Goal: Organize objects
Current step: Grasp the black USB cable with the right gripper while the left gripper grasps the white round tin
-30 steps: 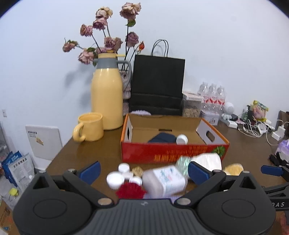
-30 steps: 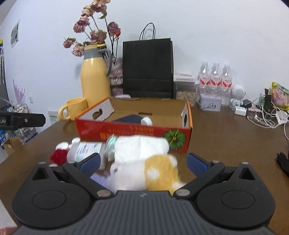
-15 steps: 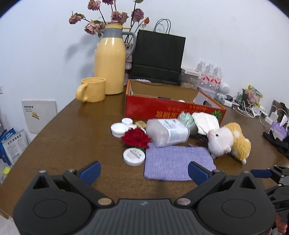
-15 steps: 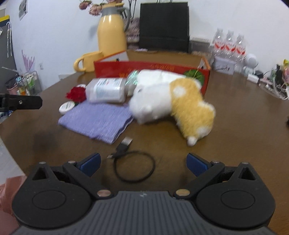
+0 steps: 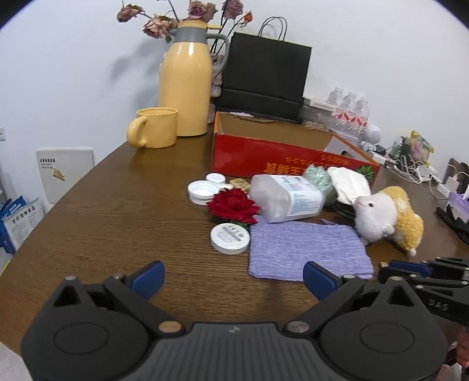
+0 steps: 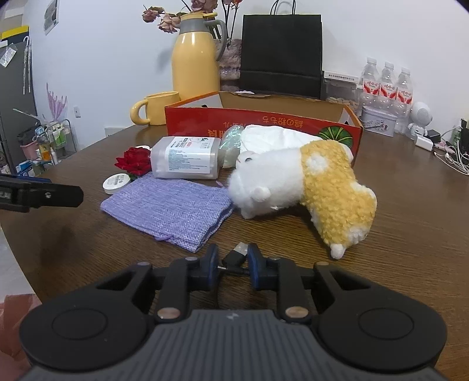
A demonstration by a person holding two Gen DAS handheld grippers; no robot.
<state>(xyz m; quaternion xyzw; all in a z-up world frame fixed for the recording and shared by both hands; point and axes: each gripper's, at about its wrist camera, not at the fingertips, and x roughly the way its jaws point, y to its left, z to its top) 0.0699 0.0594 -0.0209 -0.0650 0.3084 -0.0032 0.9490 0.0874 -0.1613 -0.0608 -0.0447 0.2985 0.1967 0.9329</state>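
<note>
1. A red cardboard box (image 6: 263, 123) stands open toward the far edge of the brown surface (image 6: 410, 187); from these low angles its inside is hidden, so what it holds cannot be told.
2. Behind its far left corner stand a yellow mug (image 5: 156, 127) and a tall yellow thermos jug (image 5: 187, 82); dried roses (image 5: 159, 25) show behind the jug. A black paper bag (image 6: 281, 49) stands upright behind the box.
3. In front of the box, a clear plastic bottle (image 6: 186, 158) lies on its side, cap off, with something white inside. Loose white lids (image 5: 202, 192) lie toward the left edge, near a red flower (image 5: 233, 206) and a round white tin (image 5: 230, 237).
4. A purple cloth pouch (image 6: 168, 205) lies flat toward the near edge; a white-and-yellow plush toy (image 6: 302, 181) lies on its side, its snout touching the pouch.
5. The right gripper (image 6: 233, 265) has just been closing: its jaws are clenched on the black USB cable (image 6: 236, 253) at the near edge, the plug poking out between the pads.
6. The left gripper (image 5: 233, 277) hangs with jaws spread wide, nothing between them, above the surface before the pouch.
</note>
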